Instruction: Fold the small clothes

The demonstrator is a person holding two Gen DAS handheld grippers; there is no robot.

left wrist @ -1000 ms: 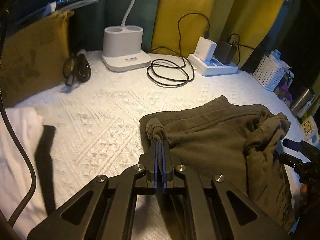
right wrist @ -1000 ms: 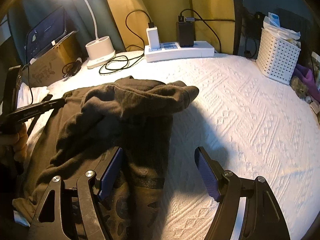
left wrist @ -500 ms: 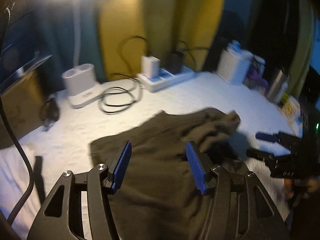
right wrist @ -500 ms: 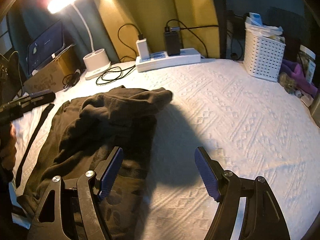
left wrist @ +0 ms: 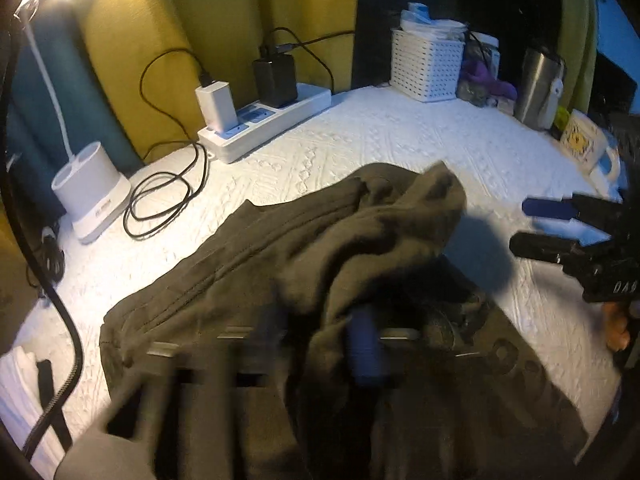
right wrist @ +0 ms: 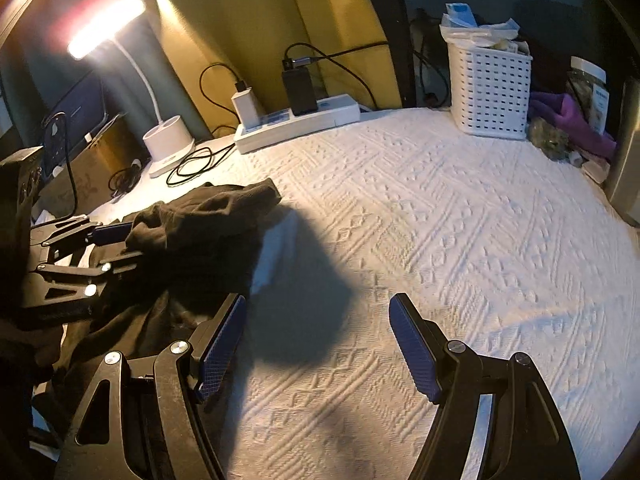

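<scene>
A dark olive garment lies rumpled on the white textured bedspread, with a bunched fold on top. It also shows at the left of the right wrist view. My left gripper is blurred by motion, low over the garment's near part; in the right wrist view its fingers stand apart at the bunched fold, with cloth over them. My right gripper is open and empty above the bare bedspread, just right of the garment; it shows at the right edge of the left wrist view.
At the back stand a white lamp base, coiled black cable, power strip with chargers, white basket, steel flask and a mug. White cloth lies at the left edge.
My left gripper let go of the garment's corner, opened, and swung right and down onto the garment. My right gripper pulled back to the right, off the cloth.
</scene>
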